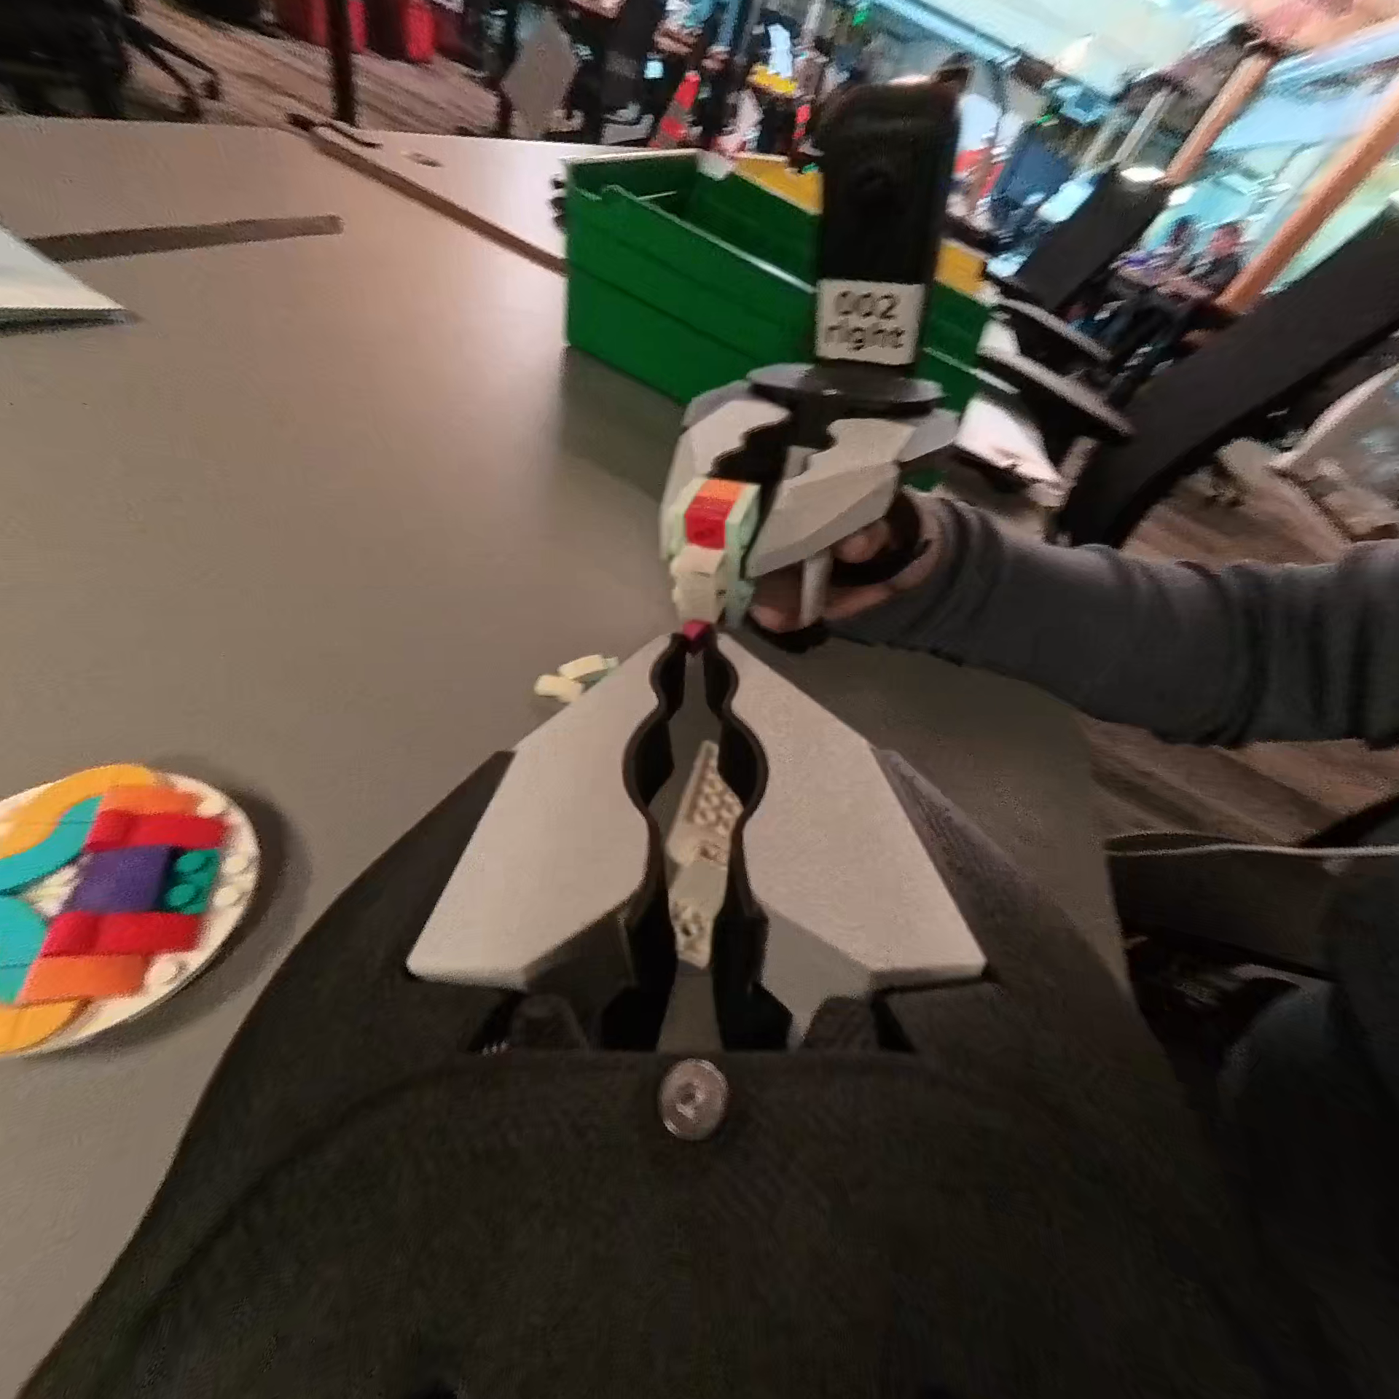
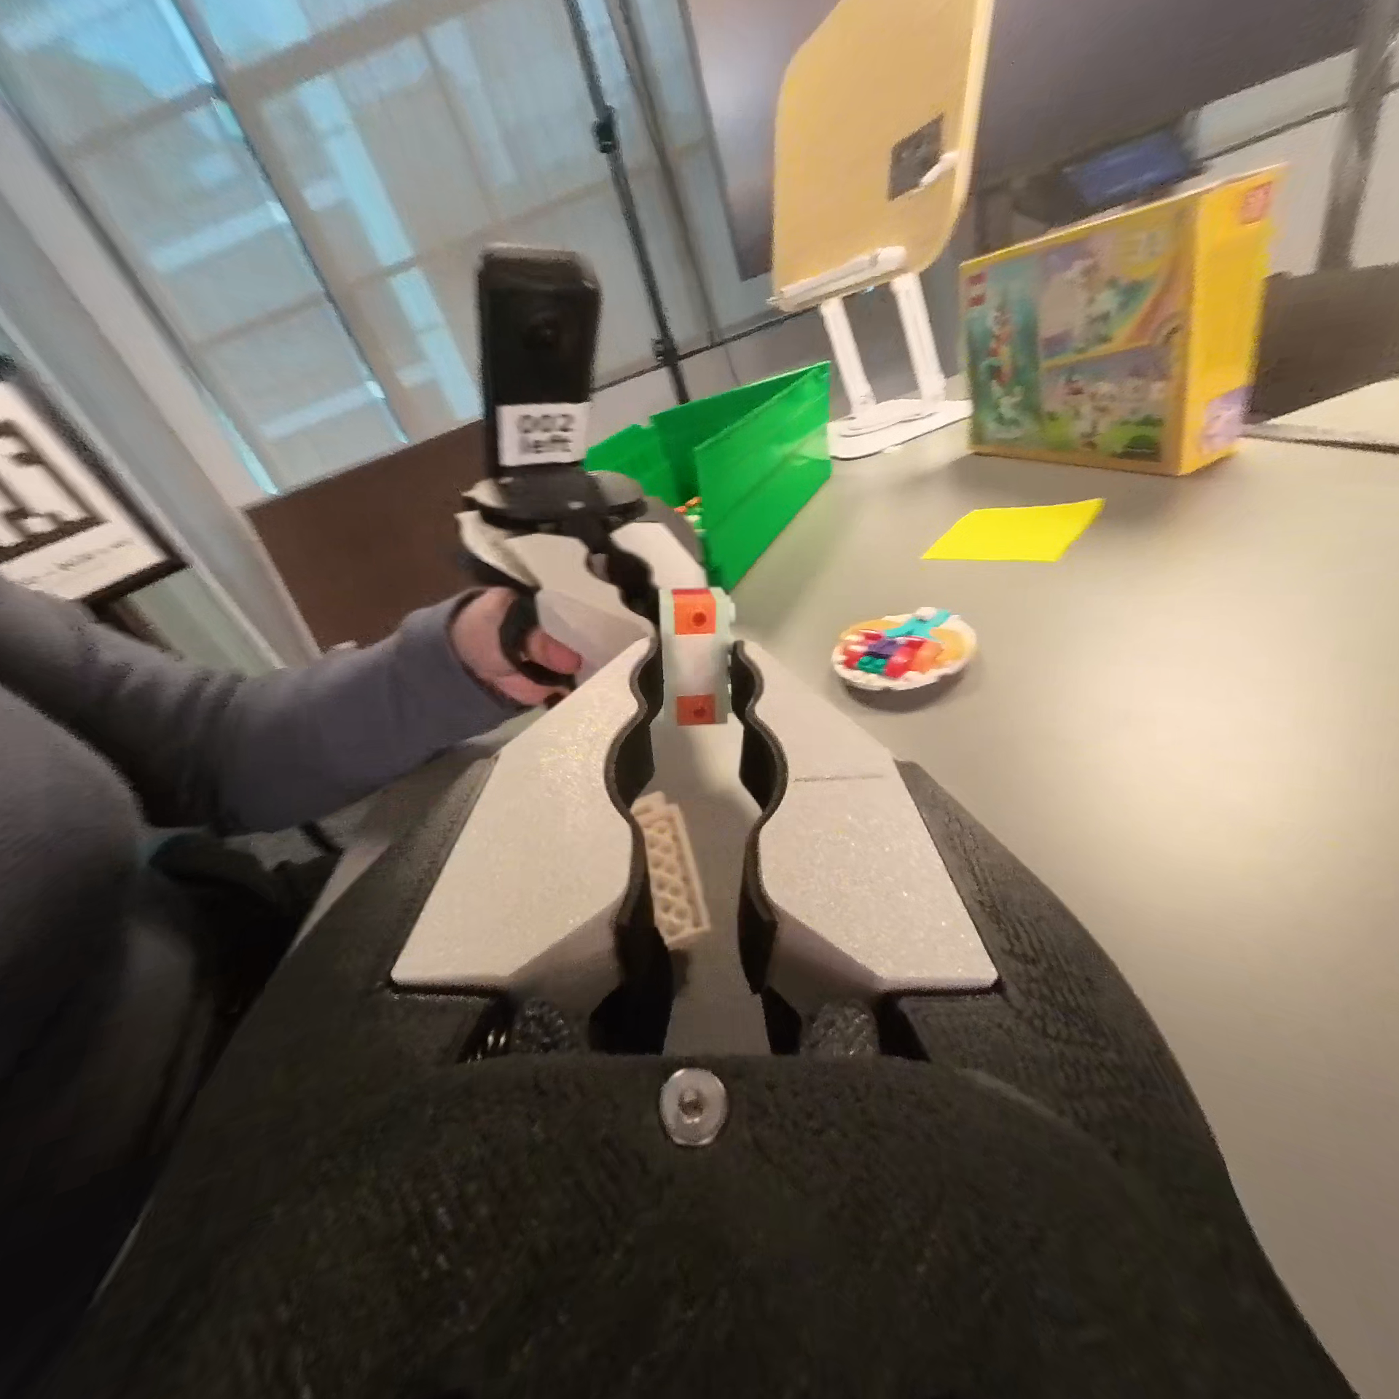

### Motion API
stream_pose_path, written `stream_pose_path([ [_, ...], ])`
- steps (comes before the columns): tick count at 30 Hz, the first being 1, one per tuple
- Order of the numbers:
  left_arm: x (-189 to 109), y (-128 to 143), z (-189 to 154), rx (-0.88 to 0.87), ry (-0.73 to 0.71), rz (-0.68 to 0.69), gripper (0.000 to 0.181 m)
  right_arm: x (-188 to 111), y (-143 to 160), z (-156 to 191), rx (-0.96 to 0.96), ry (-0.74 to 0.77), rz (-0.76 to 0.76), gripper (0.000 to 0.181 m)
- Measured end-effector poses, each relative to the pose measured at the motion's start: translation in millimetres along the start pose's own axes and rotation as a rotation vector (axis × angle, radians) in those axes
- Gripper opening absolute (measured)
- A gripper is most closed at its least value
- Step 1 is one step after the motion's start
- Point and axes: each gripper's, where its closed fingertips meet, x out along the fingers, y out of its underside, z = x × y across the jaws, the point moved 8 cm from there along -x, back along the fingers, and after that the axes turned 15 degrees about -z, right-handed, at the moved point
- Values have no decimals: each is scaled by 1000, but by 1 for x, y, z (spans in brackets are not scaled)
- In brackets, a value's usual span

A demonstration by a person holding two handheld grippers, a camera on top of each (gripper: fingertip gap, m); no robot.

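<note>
Grey desk (image 2: 1135, 719), right gripper (image 2: 693, 666) jaws pinching a pale brick assembly (image 2: 695, 662) (orange studs), left gripper (image 1: 695, 640) jaws nearly closed on a small red brick (image 1: 695, 628).

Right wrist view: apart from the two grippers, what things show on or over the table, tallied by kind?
Held brick assembly: 1
Loose beige brick plate: 1
Round plate of coloured bricks: 1
Green bin: 1
Yellow paper sheet: 1
Toy set box: 1
White stand: 1
Total: 7
</note>
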Motion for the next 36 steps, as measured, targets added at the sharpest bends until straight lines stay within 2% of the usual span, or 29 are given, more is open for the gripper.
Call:
stream_pose_path([
  [2, -3, 0, 5, 44, -91, 9, 3, -4, -4, -4, -62, 72, -11, 15],
  [6, -24, -16, 4, 104, -268, 6, 3, -8, -7, -7, -51, 90, -14, 15],
  [10, -97, -51, 4, 241, -664, 88, 4, -6, -4, -6, -132, 111, 63, 15],
  [13, -153, -71, 5, 218, -760, 162, 4, -4, -3, -5, -144, 111, 83, 15],
  [15, -189, -82, 12, 233, -903, 190, 4, -4, -3, -5, -144, 108, 83, 15],
  [16, -204, -82, 17, 206, -965, 242, 4, -3, -3, -4, -148, 106, 83, 15],
  [18, -222, -72, 26, 120, -954, 404, 4, -3, -3, -3, -174, 106, 89, 15],
  [20, -233, -61, 39, 131, -980, 549, 5, -2, -2, -2, -201, 102, 96, 15],
  [21, -237, -56, 46, 121, -1022, 609, 8, -2, -2, -1, -213, 101, 96, 15],
  [24, -240, -42, 56, -15, -1068, 716, 42, -2, -1, -2, -230, 107, 111, 15],
  [27, -242, -42, 63, -124, -1145, 651, 70, -3, -1, -3, -218, 108, 110, 15],
  [28, -243, -47, 63, -119, -1152, 618, 87, -3, -1, -3, -208, 106, 104, 15],
  [30, -248, -54, 60, -90, -1223, 609, 93, -4, -3, -3, -167, 95, 82, 15],
  [32, -256, -56, 58, -63, -1314, 669, 102, -5, -5, -4, -118, 85, 51, 15],
  [34, -265, -50, 61, -91, -1338, 764, 109, -6, -7, -4, -73, 72, 17, 15],
  [36, -266, -51, 64, -56, -1354, 754, 107, -7, -13, 1, -1, -8, -50, 15],
])
